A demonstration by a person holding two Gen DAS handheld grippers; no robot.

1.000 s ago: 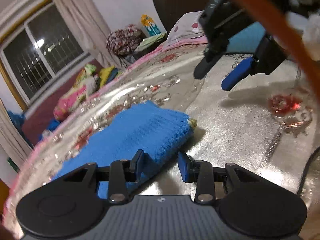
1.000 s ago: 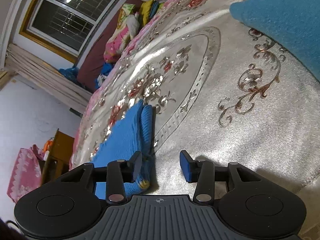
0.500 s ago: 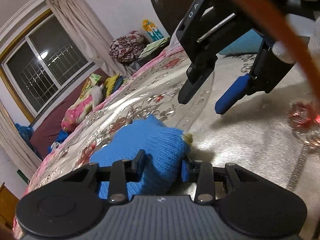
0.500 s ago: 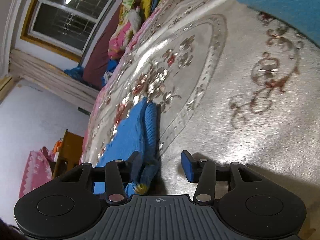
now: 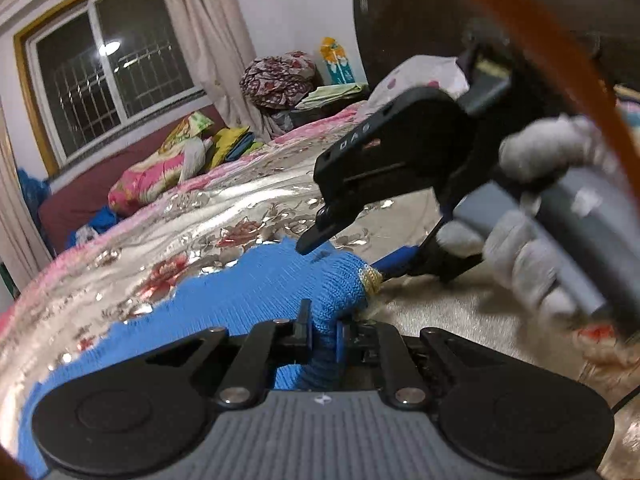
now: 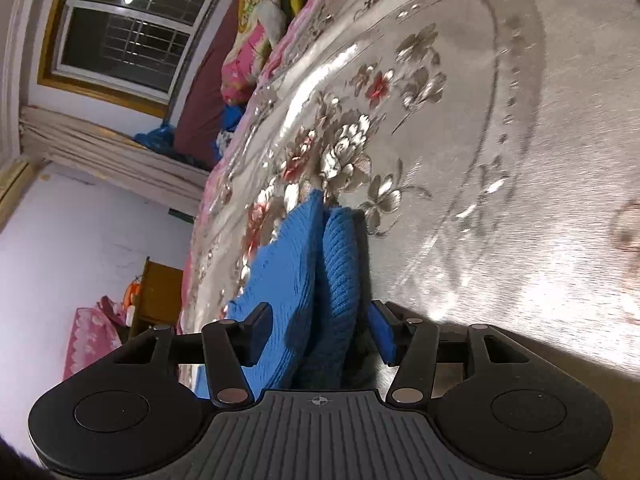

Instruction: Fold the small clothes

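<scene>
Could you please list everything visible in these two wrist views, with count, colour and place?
Knitted garment: one, blue with a yellowish trim at one corner, lying on the bedspread.
Bedspread: one, silver with a floral pattern, covering the bed.
Pillows and folded cloth: several, pink, yellow and green, along the far edge under the window.
Window: one, yellow-framed, barred, in the far wall.
Curtain: one, beige, beside the window.
Left gripper: black, jaws closing on a bunched fold of the garment.
Right gripper: black with blue pads, jaws opening, garment edge between them.
Hand: one, in a white glove, holding the right gripper.
</scene>
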